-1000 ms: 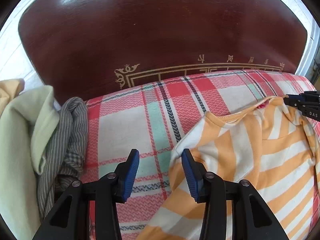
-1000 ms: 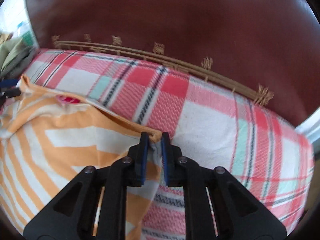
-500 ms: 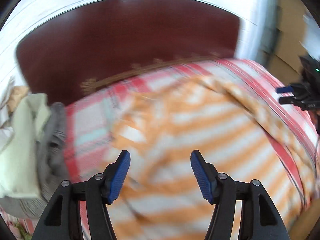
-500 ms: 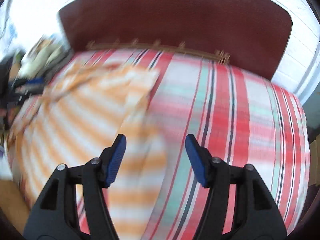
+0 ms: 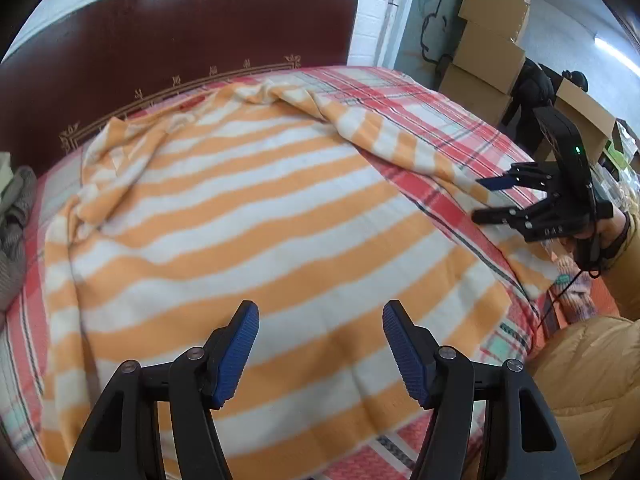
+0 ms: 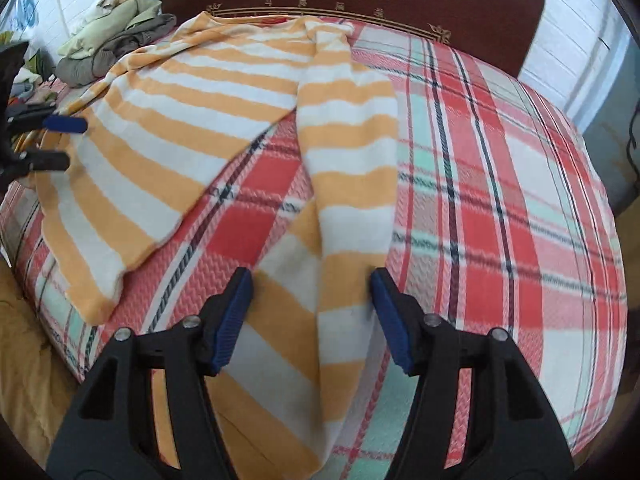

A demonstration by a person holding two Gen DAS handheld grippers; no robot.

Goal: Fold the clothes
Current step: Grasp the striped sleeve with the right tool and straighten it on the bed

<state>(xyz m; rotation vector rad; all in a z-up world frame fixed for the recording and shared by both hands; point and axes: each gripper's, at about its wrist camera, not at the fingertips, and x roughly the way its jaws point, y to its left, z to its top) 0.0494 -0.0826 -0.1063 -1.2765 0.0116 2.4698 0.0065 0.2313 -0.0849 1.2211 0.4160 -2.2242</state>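
Left gripper (image 5: 320, 350): jaws spread wide, blue pads (image 5: 236, 354) holding nothing; it hangs above the lower body of the striped garment, apart from the cloth.

Right gripper (image 6: 310, 320): jaws likewise spread wide, empty; one blue pad stands to either side of the long sleeve, which runs up the gap between them. Whether the pads touch the fabric cannot be told.

Each gripper seen by the other: in the left wrist view the right gripper (image 5: 494, 198) shows at the far right edge of the bed, fingers apart, gripped by a hand (image 5: 608, 232) at a tan cuff. In the right wrist view the left gripper (image 6: 58, 142) shows at the far left edge, fingers apart over the garment's side.

Orange-and-white striped garment (image 5: 240, 216): spread flat on the bed, neck end toward the headboard, hem toward the near edge. The body lies straight ahead of and below the left gripper.

Sleeve (image 6: 348, 148): stretches from the shoulder near the headboard down to the right gripper, lying beside the body with a wedge of bedspread between them.

Plaid bedspread (image 6: 500, 200): red, white and mint checks, bare to the right of the sleeve.

Headboard (image 5: 180, 48): dark red-brown wood with a gold border, just behind the garment's neck.

Pile of clothes (image 6: 116, 40): pale green and grey pieces heaped at the bed's far left corner, near the garment's shoulder.

Cardboard boxes (image 5: 488, 40): stacked beyond the bed.
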